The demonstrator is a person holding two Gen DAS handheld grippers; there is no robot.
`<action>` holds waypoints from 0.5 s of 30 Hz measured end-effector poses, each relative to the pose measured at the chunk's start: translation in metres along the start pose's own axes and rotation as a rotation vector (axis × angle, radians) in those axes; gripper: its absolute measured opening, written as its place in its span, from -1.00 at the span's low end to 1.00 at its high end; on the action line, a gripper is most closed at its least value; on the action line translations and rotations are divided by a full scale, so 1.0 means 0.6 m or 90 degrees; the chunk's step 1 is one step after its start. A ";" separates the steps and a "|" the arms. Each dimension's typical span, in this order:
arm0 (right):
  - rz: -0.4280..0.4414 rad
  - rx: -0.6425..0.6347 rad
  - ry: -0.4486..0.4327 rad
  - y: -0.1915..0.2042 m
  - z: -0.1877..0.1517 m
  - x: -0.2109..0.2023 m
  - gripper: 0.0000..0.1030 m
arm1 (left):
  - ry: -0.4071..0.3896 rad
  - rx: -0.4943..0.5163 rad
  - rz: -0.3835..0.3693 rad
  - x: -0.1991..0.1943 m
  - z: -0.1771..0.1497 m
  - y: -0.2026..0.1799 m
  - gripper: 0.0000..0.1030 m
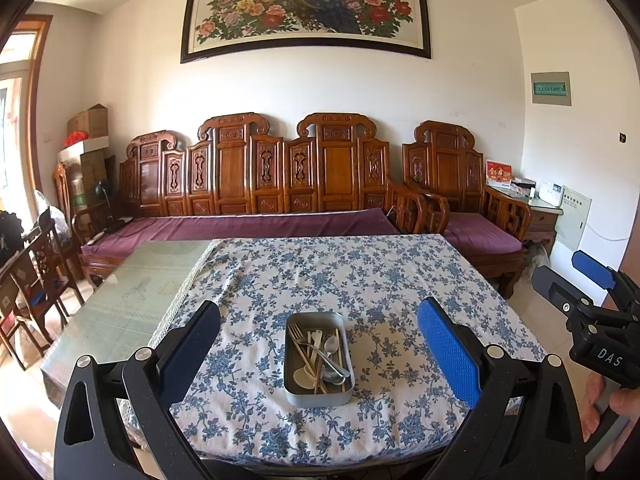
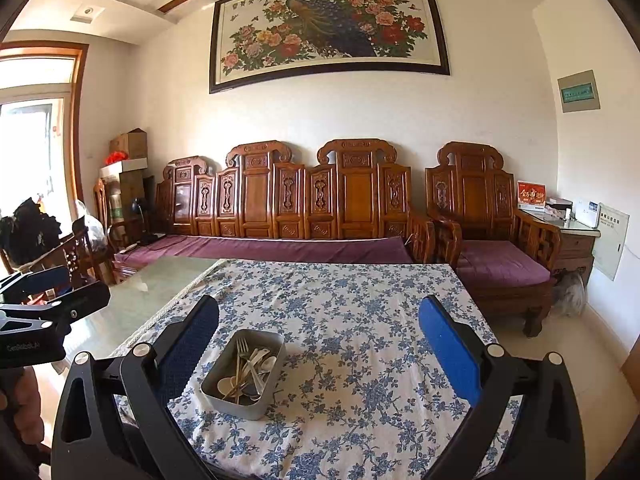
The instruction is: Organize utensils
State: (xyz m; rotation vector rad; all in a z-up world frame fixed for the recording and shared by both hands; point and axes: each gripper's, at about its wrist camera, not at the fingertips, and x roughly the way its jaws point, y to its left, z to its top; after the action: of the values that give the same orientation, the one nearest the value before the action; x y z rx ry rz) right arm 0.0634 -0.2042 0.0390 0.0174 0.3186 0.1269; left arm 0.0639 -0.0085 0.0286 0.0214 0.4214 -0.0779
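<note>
both claws are spread wide and grip nothing. the rectangular grey metal tin (image 1: 319, 360) holding a fork, spoons and chopsticks sits on the blue-flowered cloth surface (image 1: 360, 276), centred ahead between the left claw (image 1: 320, 350) fingers, ahead-left of the right claw (image 2: 320, 354).

Table (image 1: 132, 300), floral cloth (image 1: 360, 272), utensil tin (image 1: 318, 396)

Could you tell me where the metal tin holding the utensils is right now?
The metal tin sits on the floral tablecloth near its front edge, centred between the open left tongs.
</note>
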 end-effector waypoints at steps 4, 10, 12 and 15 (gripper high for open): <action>0.001 0.001 0.000 0.000 0.000 0.000 0.95 | 0.001 0.000 0.001 0.000 0.000 0.000 0.85; 0.001 0.001 0.000 0.000 0.000 0.000 0.95 | -0.001 0.001 0.001 -0.001 0.000 0.000 0.85; 0.002 0.001 0.000 0.002 0.000 -0.001 0.95 | 0.000 0.001 0.002 -0.001 0.000 0.000 0.85; 0.001 0.001 0.000 0.002 -0.001 0.000 0.95 | -0.001 0.001 0.003 -0.001 0.000 -0.001 0.85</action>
State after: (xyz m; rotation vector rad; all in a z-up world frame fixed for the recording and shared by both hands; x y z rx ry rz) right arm 0.0629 -0.2031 0.0388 0.0186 0.3179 0.1280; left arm 0.0633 -0.0088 0.0291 0.0239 0.4202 -0.0740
